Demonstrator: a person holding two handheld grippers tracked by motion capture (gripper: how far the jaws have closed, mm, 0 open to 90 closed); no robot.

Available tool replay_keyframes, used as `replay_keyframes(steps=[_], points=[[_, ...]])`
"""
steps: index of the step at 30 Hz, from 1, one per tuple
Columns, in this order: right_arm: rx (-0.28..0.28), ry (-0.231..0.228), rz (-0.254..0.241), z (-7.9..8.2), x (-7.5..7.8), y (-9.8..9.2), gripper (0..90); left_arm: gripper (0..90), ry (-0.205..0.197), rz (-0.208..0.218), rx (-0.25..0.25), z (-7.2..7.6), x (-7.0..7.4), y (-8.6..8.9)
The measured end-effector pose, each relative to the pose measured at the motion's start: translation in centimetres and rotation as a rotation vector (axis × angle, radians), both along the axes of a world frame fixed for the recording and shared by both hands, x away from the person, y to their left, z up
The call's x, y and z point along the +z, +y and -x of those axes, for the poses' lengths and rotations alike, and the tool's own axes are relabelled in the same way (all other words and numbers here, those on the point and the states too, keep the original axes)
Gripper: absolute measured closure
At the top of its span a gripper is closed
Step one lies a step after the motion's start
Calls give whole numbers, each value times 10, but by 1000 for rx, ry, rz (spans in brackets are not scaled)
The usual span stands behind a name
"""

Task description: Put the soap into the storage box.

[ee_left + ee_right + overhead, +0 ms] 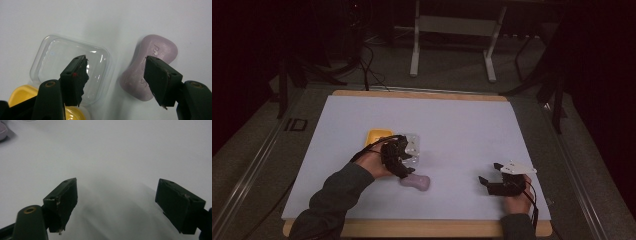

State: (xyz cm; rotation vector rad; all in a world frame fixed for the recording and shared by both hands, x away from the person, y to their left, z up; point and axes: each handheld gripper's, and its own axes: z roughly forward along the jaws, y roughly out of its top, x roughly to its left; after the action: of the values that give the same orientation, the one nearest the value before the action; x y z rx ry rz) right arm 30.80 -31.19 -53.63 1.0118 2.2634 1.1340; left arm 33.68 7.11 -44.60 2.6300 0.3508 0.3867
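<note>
Left gripper view shows the left gripper [116,75] with fingers spread wide above the pale purple soap bar [150,75], lying on the white tabletop [150,20] beside a clear lid [72,65]; hard, probably slippery, best pinched across its narrow waist.

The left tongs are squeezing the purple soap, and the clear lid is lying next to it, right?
Not quite. The left tongs are open and above the table, not squeezing anything. The left gripper view shows the purple soap lying untouched on the table. The clear lid does lie beside it.
</note>
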Motion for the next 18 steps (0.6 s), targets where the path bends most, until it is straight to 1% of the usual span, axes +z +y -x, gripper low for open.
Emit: replay_keyframes(steps=[3, 5, 11, 12, 17, 18], points=[[0, 0, 1, 0, 0, 0, 177, 357, 5, -8, -10, 0, -1, -3], [0, 0, 2, 0, 0, 0, 177, 352, 12, -19, -25, 0, -1, -6], [0, -1, 4, 0, 0, 0, 177, 342, 23, -21, -36, 0, -4, -9], [0, 0, 2, 0, 0, 0, 177, 341, 28, -28, -48, -1, -4, -10], [0, 0, 1, 0, 0, 0, 177, 337, 43, -31, -56, -1, -6, -12], [0, 0, 1, 0, 0, 0, 177, 334, 46, -34, -65, -2, -7, -13]])
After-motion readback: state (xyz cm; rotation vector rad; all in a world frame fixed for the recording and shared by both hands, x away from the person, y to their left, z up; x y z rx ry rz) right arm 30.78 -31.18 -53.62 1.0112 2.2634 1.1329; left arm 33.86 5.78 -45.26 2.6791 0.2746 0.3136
